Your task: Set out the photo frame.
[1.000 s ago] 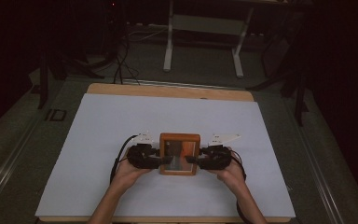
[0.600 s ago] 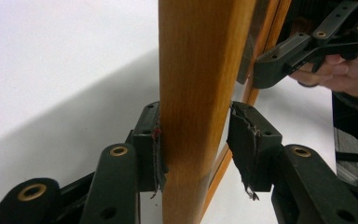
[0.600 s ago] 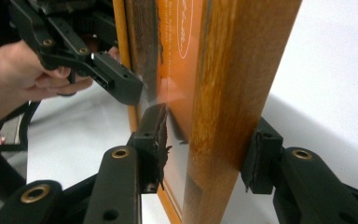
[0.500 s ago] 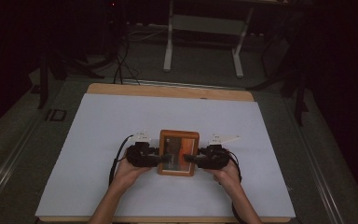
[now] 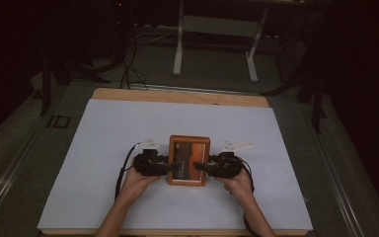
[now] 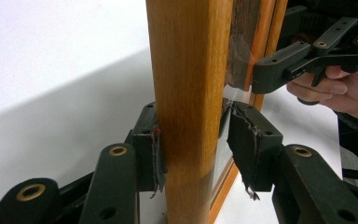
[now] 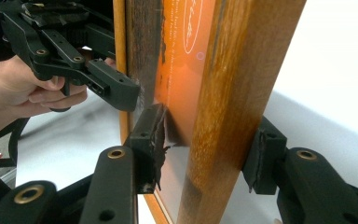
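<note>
**Item.** The rectangular orange-brown wooden picture frame with a glazed front and an orange print (image 5: 189,160) sits face up over the white table sheet (image 5: 103,148), just toward 6 o'clock from the sheet's centre in the high view. Whether its back rests fully on the sheet cannot be read.

**Gripper state.**
- The left gripper (image 5: 170,167) is at the frame's 9 o'clock rail. Its jaws stand at about half width and are clamped on that rail, with one pad on the outer wood and the other on the glazed side.
- The right gripper (image 5: 203,168) is at the 3 o'clock rail. Its jaws have just been opening with the rail between them. The inner pad touches the glass pane (image 7: 182,70). Whether the outer pad presses on the wood cannot be read.

**Handling properties (judged).**
- The frame is stiff and does not flex under a two-point hold.
- Its weight is moderate, and the glass adds mass.
- The varnished wood and the glass are smooth, so the frame is likely to slip under a light grip.
- The pane is fragile, so avoid point loads and hard set-downs.

**Where to hold.** Take opposite side rails at mid-length, at 9 and 3 o'clock. Seat the pads on wood and put as little pad on the glass as possible. Keep both grips level so the frame does not pivot.
</note>
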Action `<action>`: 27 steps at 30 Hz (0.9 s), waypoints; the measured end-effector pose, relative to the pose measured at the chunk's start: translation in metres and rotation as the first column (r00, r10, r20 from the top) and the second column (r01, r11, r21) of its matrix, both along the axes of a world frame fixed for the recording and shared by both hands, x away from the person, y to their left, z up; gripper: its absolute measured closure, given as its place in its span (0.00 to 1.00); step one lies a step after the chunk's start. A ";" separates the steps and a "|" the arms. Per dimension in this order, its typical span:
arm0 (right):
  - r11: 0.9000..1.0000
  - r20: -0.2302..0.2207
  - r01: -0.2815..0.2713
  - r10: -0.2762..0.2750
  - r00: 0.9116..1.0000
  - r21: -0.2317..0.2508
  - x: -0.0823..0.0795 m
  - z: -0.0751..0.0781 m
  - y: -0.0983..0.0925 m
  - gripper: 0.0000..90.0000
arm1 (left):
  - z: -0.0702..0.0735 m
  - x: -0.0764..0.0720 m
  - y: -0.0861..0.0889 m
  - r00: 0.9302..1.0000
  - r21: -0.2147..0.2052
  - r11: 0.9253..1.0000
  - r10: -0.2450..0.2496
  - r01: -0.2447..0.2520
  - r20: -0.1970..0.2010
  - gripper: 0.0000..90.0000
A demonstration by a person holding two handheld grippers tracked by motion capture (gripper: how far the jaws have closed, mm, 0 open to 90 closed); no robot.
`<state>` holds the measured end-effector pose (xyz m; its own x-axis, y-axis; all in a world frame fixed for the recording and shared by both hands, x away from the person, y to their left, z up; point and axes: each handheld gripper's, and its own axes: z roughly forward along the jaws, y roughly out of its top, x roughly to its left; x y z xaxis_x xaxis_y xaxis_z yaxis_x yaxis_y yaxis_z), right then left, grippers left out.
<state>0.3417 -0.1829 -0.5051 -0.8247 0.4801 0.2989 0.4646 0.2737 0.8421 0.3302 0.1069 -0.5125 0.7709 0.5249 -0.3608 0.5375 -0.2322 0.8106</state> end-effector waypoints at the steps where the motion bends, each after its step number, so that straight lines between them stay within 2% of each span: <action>1: 1.000 0.002 -0.001 0.001 1.000 -0.002 0.000 0.000 0.000 0.61 | 0.000 0.000 0.000 1.000 0.001 1.000 0.001 -0.001 0.000 0.63; 8: 1.000 0.005 -0.004 0.004 1.000 -0.013 -0.002 0.000 -0.001 0.60 | 0.000 0.000 0.000 1.000 0.012 1.000 -0.009 0.009 -0.004 0.62; 11: 1.000 0.002 -0.013 0.013 1.000 -0.018 -0.003 -0.001 -0.001 0.53 | -0.004 0.001 -0.002 0.999 0.033 0.999 -0.020 0.021 -0.029 0.53; 18: 1.000 0.017 -0.015 0.015 1.000 -0.023 -0.006 0.005 -0.005 0.42 | 0.000 -0.001 0.002 1.000 0.014 1.000 -0.011 0.011 -0.015 0.49; 23: 1.000 0.030 0.011 -0.010 1.000 -0.016 -0.006 0.012 -0.015 0.40 | 0.005 -0.003 0.009 1.000 -0.001 1.000 0.010 -0.010 0.007 0.47; 25: 1.000 0.044 0.027 -0.027 0.999 -0.007 -0.006 0.018 -0.024 0.38 | 0.012 -0.007 0.012 0.998 -0.001 0.999 0.032 -0.032 0.051 0.47; 27: 0.999 0.045 0.034 -0.034 0.998 -0.006 -0.006 0.019 -0.027 0.38 | 0.015 -0.008 0.014 0.998 -0.009 1.000 0.031 -0.030 0.059 0.47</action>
<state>0.3357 -0.2094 -0.4858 -0.8204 0.5100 0.2586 0.4354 0.2640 0.8606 0.3222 0.1206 -0.4980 0.7746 0.5458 -0.3194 0.4956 -0.2101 0.8428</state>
